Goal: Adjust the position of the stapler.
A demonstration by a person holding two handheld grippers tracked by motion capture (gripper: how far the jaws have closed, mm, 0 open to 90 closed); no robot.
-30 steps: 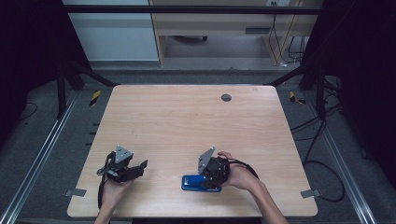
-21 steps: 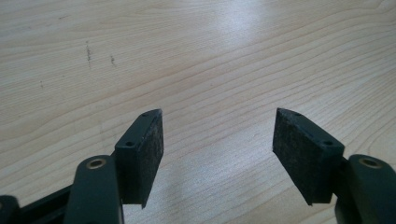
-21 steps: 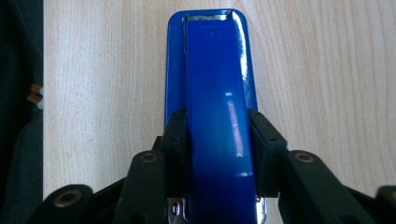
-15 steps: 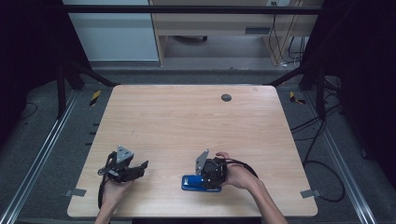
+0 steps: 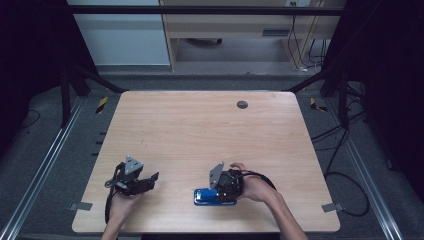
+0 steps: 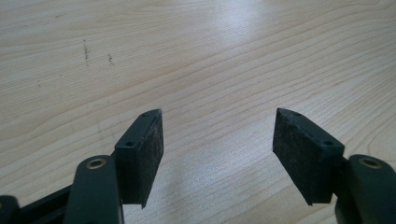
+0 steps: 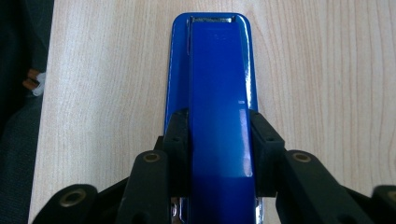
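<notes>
Right gripper (image 7: 219,128) pinches blue stapler (image 7: 217,93) by its sides, both pads apparently touching; its long axis runs straight out between the fingers, nose away, flat on table (image 5: 200,130). Left gripper (image 6: 218,133) fingers spread, nothing between

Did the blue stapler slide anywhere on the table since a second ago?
No. The blue stapler lies at the same spot near the table's front edge, with the right gripper clamped on it.
</notes>
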